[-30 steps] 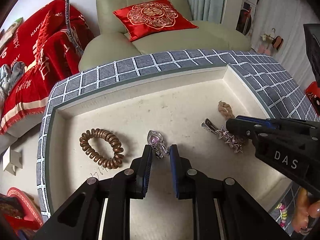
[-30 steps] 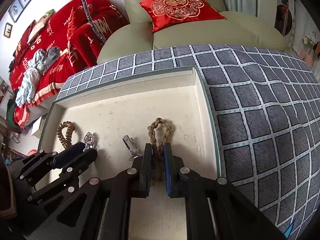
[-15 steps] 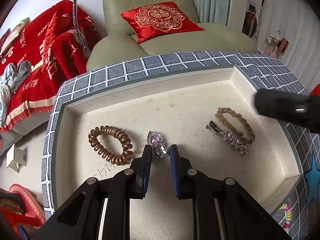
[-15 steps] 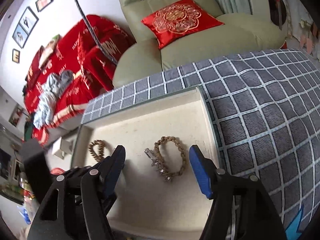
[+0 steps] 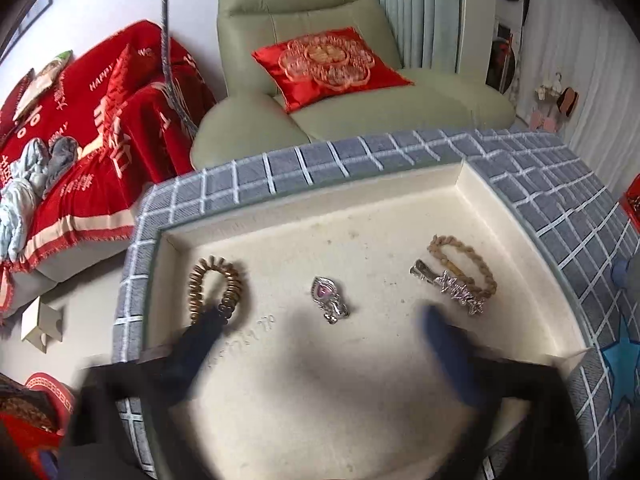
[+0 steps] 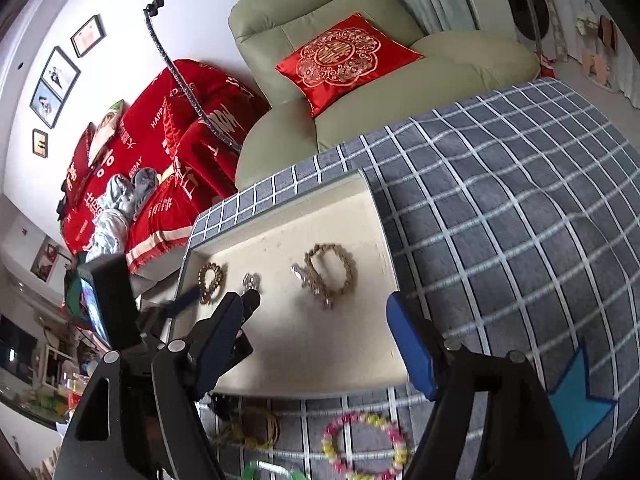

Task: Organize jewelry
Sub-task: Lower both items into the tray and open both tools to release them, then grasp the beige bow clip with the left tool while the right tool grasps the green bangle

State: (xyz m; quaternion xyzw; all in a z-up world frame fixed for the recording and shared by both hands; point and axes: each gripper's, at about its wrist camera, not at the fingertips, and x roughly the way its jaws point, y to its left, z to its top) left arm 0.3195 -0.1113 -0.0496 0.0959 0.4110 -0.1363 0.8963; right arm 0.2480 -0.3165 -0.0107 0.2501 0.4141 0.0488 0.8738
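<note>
A shallow cream tray (image 5: 304,204) (image 6: 384,240) sits on a grey checked cloth. In it lie a bronze coil hair tie (image 5: 216,292) (image 6: 211,282), a silver pendant with a pink heart stone (image 5: 329,299) (image 6: 251,281), a silver star hair clip (image 5: 452,287) (image 6: 310,283) and a braided tan bracelet (image 5: 464,264) (image 6: 332,268). My left gripper (image 5: 320,336) is open, blurred, pulled back above the tray's near part, empty. My right gripper (image 6: 320,332) is open wide and empty above the tray's near edge.
In front of the tray on the cloth lie a pink and yellow bead bracelet (image 6: 366,446), yellow bands (image 6: 256,428) and a green item (image 6: 272,472). A green armchair (image 5: 340,92) with a red cushion stands behind the table. A blue star patch (image 6: 576,396) marks the cloth.
My left gripper opened, let go of the pendant and drew back. My right gripper, after releasing the braided bracelet, rose further back from the tray.
</note>
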